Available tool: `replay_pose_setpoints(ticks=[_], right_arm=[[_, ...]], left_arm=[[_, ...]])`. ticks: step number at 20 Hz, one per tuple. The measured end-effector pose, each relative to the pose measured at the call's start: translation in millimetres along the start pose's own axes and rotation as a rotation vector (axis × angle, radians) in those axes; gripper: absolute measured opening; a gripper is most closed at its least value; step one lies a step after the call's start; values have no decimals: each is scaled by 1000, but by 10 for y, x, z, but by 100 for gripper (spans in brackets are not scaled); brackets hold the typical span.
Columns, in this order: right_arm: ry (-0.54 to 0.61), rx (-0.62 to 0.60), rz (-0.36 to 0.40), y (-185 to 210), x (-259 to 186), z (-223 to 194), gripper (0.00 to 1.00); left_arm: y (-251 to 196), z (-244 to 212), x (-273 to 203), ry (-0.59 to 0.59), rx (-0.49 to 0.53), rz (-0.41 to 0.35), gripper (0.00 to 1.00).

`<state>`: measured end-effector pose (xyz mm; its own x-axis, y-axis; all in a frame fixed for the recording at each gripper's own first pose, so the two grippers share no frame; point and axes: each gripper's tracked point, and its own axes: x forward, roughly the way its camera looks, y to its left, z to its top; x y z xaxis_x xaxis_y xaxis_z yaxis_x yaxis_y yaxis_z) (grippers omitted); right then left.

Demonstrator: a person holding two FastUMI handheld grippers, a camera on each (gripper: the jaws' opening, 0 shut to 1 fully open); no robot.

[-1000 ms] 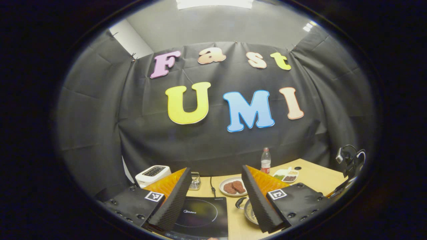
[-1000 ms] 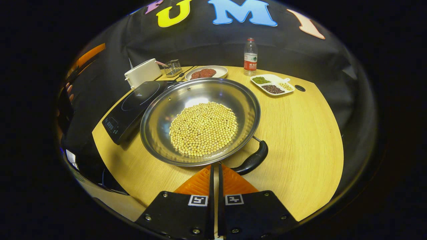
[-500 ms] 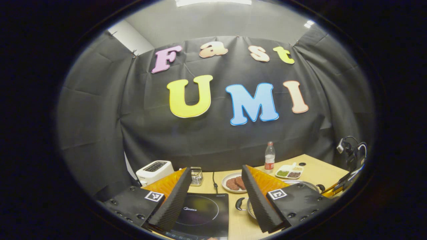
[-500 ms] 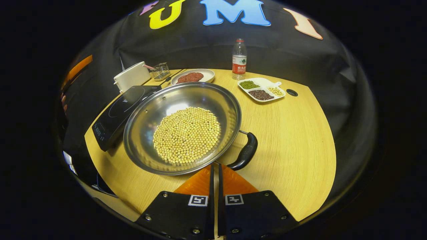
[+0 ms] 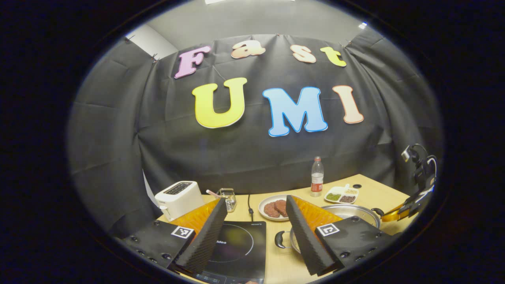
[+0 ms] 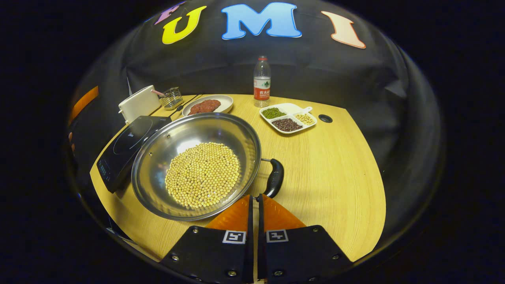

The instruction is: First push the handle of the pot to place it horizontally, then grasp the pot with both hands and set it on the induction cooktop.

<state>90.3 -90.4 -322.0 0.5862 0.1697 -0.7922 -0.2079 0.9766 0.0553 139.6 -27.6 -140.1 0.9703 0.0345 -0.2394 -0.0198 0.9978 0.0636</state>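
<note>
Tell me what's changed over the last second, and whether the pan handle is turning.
Yes. The closed right gripper has pushed the steel pan of soybeans, swinging its black handle round from a slant to nearly upright in the right gripper view. The open left gripper still waits above the black induction cooktop. Nothing was grasped.

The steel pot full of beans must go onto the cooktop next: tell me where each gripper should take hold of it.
Grip the round steel pot of yellow beans by its two black loop handles. The right gripper takes the handle nearest it from the pot's outer side; the left gripper takes the opposite handle. The rim looks too smooth to pinch.
</note>
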Motion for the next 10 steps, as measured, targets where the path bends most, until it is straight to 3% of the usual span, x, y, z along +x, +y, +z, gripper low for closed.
replay_pose_setpoints(ticks=[1, 2, 5, 10], right_arm=[[-36, 20, -8, -22, -71, 86, 7], [-71, 41, -15, -36, -121, 167, 15], [-165, 78, -49, -114, -256, 382, 100], [-227, 123, -82, -148, -295, 537, 96]], left_arm=[[-28, -38, 29, 8, -3, -15, 93], [-78, -75, 24, 23, -9, -31, 100], [-163, -204, 105, 57, -31, -65, 100], [-282, -480, 251, 131, -77, -108, 100]])
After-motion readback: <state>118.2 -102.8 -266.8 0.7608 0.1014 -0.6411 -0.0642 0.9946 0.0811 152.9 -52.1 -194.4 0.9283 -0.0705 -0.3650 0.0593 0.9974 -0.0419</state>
